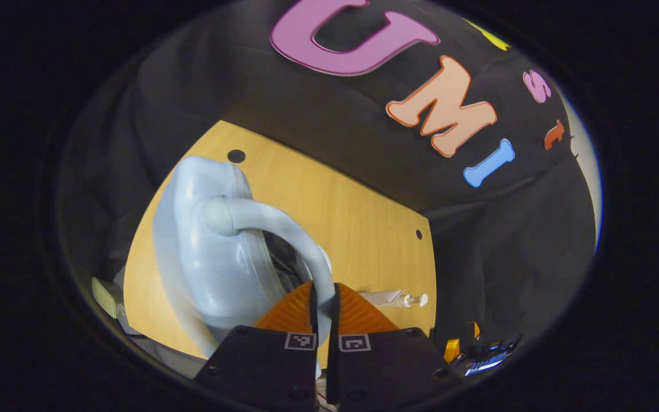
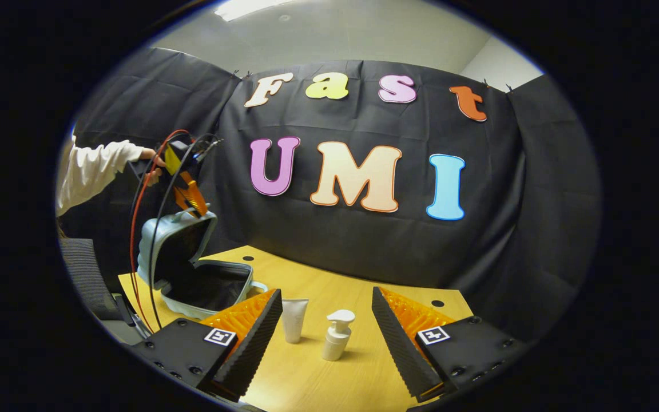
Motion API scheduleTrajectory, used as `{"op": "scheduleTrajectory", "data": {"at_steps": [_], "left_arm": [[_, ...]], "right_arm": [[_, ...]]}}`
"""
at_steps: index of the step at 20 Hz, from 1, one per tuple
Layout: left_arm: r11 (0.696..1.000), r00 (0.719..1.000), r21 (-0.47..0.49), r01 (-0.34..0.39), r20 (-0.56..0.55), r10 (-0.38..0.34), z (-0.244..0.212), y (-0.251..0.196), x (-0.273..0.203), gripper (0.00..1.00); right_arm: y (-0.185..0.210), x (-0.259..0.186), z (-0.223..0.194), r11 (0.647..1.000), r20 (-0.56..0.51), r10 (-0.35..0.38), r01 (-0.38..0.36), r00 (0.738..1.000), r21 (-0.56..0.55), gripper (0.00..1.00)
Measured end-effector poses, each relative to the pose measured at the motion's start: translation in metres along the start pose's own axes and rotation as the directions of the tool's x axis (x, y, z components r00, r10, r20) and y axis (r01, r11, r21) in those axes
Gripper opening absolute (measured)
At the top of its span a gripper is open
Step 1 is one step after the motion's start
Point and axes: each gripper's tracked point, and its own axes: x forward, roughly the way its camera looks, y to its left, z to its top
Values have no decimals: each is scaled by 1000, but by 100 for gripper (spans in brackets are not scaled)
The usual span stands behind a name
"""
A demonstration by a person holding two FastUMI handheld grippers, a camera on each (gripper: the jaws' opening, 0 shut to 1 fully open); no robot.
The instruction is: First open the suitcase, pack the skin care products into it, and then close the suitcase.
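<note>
The pale blue suitcase (image 2: pixel 195 274) stands open at the table's left, its lid (image 2: pixel 161 252) raised nearly upright over the dark-lined base. My left gripper (image 2: pixel 191 197) holds the lid from above. In the left gripper view, this gripper (image 1: pixel 324 289) is shut on the suitcase's curved handle (image 1: pixel 284 220), which runs down between the fingers. My right gripper (image 2: pixel 325 294) hovers open and low over the table's near side. Ahead of it stand a white tube (image 2: pixel 294 319) and a white pump bottle (image 2: pixel 336 335), both upright. The pump bottle (image 1: pixel 407 298) also peeks past my left fingers.
The wooden table (image 2: pixel 364 292) ends at the black cloth wall behind. A person's white sleeve (image 2: pixel 95 171) reaches in from the left. Red and black cables (image 2: pixel 138 240) hang beside the lid, with a grey chair (image 2: pixel 83 269) below. The right gripper's body (image 1: pixel 478 350) sits low right.
</note>
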Motion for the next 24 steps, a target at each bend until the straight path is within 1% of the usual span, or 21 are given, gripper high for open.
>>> {"op": "scheduleTrajectory", "data": {"at_steps": [2, 5, 10, 11, 14, 17, 24], "left_arm": [[999, 1000, -41, -4, 30, 5, -7, 27, -28, 0], [998, 997, -65, -23, 72, 28, -18, 67, -65, 0], [992, 992, -76, -100, 73, 105, -57, 125, -99, 0], [992, 991, -86, -96, 82, 103, -63, 133, -104, 0], [994, 993, -97, -58, 101, 68, -83, 146, -106, 0], [992, 993, -123, -12, 115, 27, -94, 158, -101, 0], [981, 984, -161, 104, 163, -78, -119, 199, -72, 0]], "right_arm": [[7, 6, 6, 1000, 18, 14, -14, 1000, 25, 99], [17, 13, 10, 999, 27, 31, -32, 999, 29, 100], [33, 18, 16, 999, 44, 50, -51, 998, 19, 99], [36, 18, 15, 998, 45, 52, -53, 998, 23, 99], [41, 20, 15, 998, 40, 52, -53, 998, 27, 99], [43, 19, 16, 999, 42, 44, -44, 998, 2, 99], [44, 10, 16, 1000, 25, 19, -19, 999, -24, 99]]}}
